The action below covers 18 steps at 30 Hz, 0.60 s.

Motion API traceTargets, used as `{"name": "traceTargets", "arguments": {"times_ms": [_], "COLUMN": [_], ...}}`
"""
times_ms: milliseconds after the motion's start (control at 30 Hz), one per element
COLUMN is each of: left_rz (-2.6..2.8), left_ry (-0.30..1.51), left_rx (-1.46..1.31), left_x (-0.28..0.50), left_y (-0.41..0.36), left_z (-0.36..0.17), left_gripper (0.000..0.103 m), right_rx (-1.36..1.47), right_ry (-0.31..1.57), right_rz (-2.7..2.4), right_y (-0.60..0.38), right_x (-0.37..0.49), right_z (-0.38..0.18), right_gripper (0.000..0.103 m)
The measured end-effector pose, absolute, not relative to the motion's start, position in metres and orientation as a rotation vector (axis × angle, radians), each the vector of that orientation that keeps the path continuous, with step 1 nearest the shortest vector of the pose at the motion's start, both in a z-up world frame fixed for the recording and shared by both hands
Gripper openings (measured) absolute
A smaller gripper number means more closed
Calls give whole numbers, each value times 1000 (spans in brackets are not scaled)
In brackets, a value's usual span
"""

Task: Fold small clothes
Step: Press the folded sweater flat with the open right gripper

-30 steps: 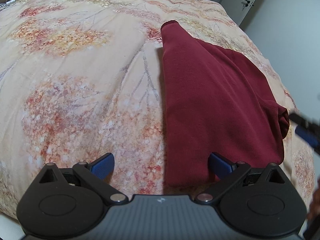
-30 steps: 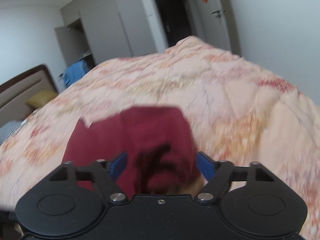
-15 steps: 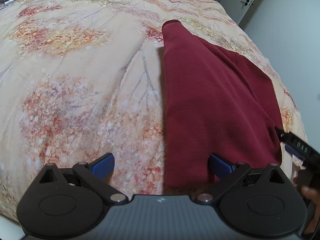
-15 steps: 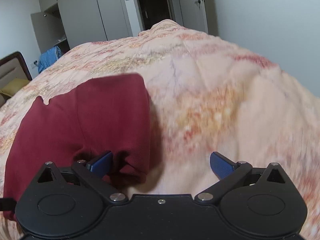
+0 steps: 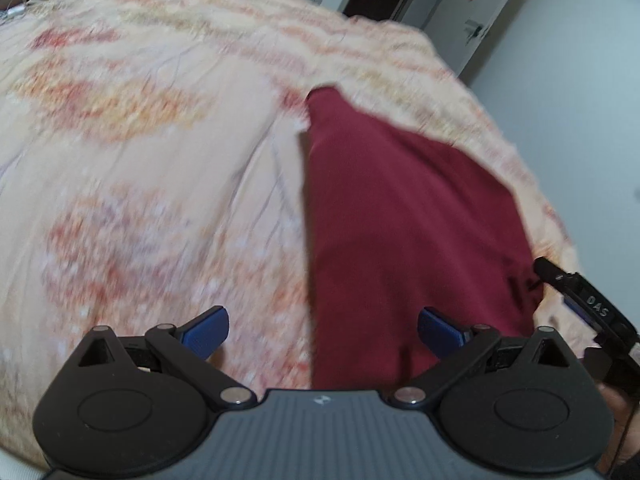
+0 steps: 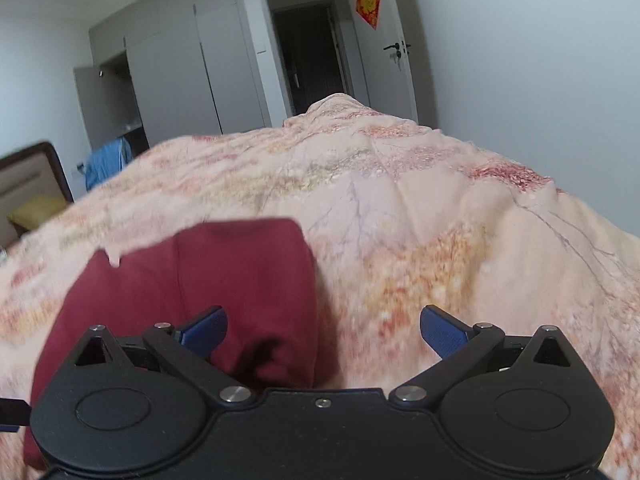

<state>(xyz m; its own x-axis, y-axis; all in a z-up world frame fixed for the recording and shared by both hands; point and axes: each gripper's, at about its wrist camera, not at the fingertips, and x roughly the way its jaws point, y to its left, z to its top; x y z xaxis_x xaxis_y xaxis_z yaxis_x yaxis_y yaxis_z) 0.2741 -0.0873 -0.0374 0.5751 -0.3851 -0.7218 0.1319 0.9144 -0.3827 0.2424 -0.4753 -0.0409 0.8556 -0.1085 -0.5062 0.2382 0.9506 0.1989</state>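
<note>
The dark red folded knit garment lies flat on the peach floral quilt covering the bed. Half a second ago the right tool had one pad at the garment's near fold; now it stands back, spread wide and empty. The left tool is likewise wide, holding nothing. Only the right view shows the grey wardrobe beyond the quilt.

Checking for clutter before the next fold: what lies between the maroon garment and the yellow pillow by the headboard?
Only floral quilt shows between the maroon garment and the yellow pillow in the right wrist view; no other item lies there.
</note>
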Motion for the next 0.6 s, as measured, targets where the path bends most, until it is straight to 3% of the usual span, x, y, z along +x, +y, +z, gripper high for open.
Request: {"name": "traceTargets", "arguments": {"times_ms": [300,600], "left_rz": [-296,-287], "left_ry": [914,950], "left_rx": [-269,-316], "left_x": [302,300], "left_y": [-96,-85], "left_z": [-42,-62], "left_gripper": [103,103], "right_rx": [208,-62], "right_ry": [646,562], "right_rz": [-185,-163], "right_y": [-490,-436], "right_x": [297,283], "right_z": [-65,-73], "right_gripper": [102,102]}}
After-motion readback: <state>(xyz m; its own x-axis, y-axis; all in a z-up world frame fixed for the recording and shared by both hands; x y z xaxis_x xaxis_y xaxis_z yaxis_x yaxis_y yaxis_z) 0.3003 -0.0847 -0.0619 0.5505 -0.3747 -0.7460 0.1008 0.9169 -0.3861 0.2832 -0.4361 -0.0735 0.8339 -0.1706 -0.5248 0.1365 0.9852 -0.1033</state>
